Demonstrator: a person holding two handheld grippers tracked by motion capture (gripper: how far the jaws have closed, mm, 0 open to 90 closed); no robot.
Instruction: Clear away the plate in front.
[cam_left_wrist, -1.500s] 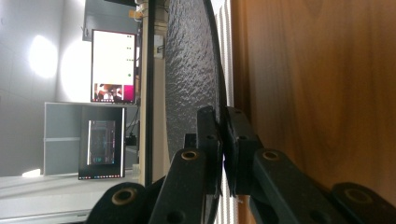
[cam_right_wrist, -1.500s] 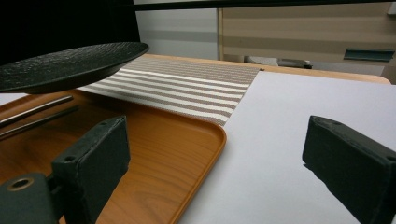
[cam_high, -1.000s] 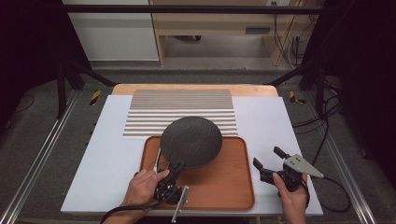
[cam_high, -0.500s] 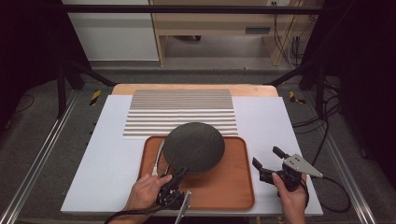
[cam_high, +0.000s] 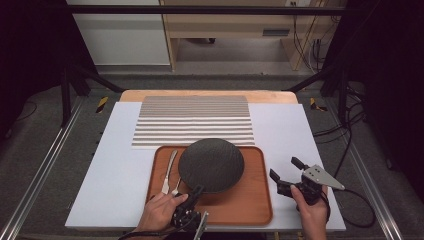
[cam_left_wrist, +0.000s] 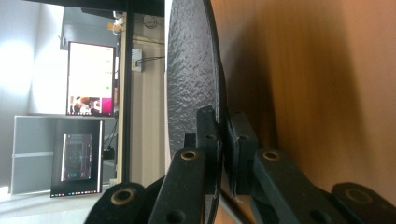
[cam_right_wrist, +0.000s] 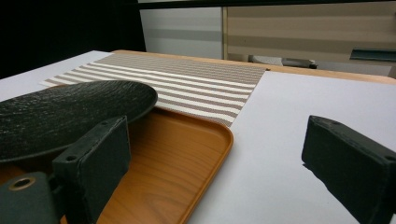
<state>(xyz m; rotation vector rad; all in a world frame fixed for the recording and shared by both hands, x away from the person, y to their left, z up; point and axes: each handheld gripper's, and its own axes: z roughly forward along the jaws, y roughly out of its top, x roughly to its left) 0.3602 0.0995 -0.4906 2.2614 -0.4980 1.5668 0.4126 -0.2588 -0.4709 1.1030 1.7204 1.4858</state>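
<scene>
Above the tray (cam_high: 250, 210), left gripper (cam_high: 196, 192) pinches plate (cam_high: 211, 165) rim; rigid, heavy, breakable. Right gripper (cam_high: 285, 175) gapes, idle.

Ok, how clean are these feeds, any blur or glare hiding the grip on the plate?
High view: evenly lit and rather soft, dark surroundings, left gripper small at the black plate rim. Left gripper view: fingers sharp on the rim, wooden tray smeared, bright windows washed out. Right gripper view: clear on the striped mat, near fingers slightly soft.
</scene>
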